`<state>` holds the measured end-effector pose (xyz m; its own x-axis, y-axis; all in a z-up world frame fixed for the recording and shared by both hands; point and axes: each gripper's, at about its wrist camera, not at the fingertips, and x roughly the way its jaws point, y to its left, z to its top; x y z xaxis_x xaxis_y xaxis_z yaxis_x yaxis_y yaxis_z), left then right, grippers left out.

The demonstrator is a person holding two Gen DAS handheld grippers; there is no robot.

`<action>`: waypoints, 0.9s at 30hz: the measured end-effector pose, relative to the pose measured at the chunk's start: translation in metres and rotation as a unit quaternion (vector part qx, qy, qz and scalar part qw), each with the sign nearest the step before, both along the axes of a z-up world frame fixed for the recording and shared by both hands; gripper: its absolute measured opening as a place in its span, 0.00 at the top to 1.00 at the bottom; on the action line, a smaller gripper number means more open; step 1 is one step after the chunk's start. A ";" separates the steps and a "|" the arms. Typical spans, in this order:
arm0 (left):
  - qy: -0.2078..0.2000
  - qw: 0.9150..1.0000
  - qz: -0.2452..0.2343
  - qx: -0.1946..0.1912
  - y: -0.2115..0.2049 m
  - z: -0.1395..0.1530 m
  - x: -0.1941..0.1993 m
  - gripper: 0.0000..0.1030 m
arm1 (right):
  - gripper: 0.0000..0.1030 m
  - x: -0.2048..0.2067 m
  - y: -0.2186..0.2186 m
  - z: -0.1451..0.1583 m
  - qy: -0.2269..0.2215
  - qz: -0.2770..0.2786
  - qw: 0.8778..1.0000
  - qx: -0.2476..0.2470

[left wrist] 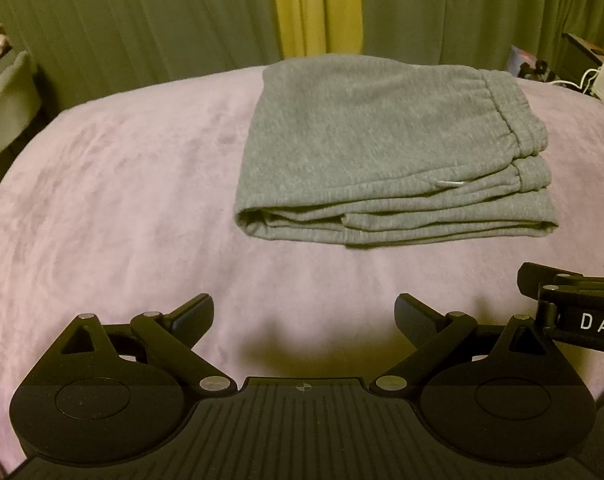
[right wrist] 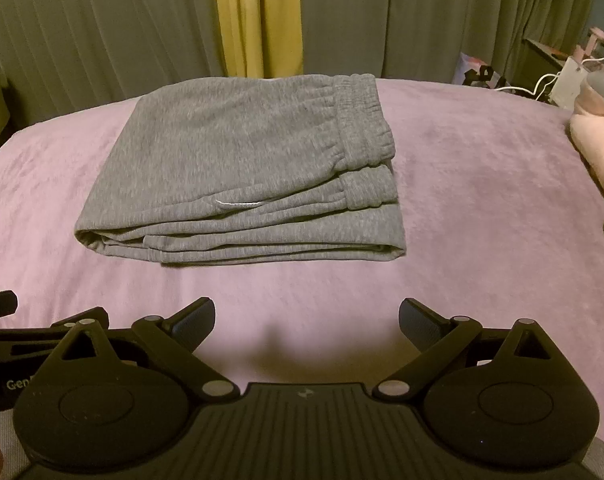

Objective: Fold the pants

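Grey fleece sweatpants (right wrist: 237, 160) folded into compact stack, upper centre of frame, flat on pink plush bed cover (right wrist: 462, 200). Elastic waistband on top, right side. Left claw (left wrist: 304, 316) wide, empty; right claw (right wrist: 306, 318) wide, empty; both low in frame, short of stack. Fold looks finished.

"DAS" on right gripper (left wrist: 574, 300); "Gen" on left gripper (right wrist: 5, 320).

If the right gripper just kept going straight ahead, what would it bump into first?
Probably the folded grey sweatpants. The right gripper, fingers open and empty, points across bare pink blanket at their near folded edge, though depth is hard to judge.
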<state>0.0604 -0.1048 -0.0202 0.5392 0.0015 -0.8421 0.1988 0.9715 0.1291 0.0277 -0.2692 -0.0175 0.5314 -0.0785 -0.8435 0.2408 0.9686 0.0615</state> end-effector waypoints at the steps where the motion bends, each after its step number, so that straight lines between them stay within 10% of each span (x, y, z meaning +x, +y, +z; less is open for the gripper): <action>1: 0.001 1.000 0.000 0.000 0.000 -0.001 0.000 0.03 | 0.04 0.000 0.000 0.000 0.000 0.000 1.000 -0.001; 27: 0.005 1.000 -0.002 -0.008 0.006 -0.004 0.004 0.03 | 0.04 0.004 0.001 -0.003 0.002 0.004 1.000 0.001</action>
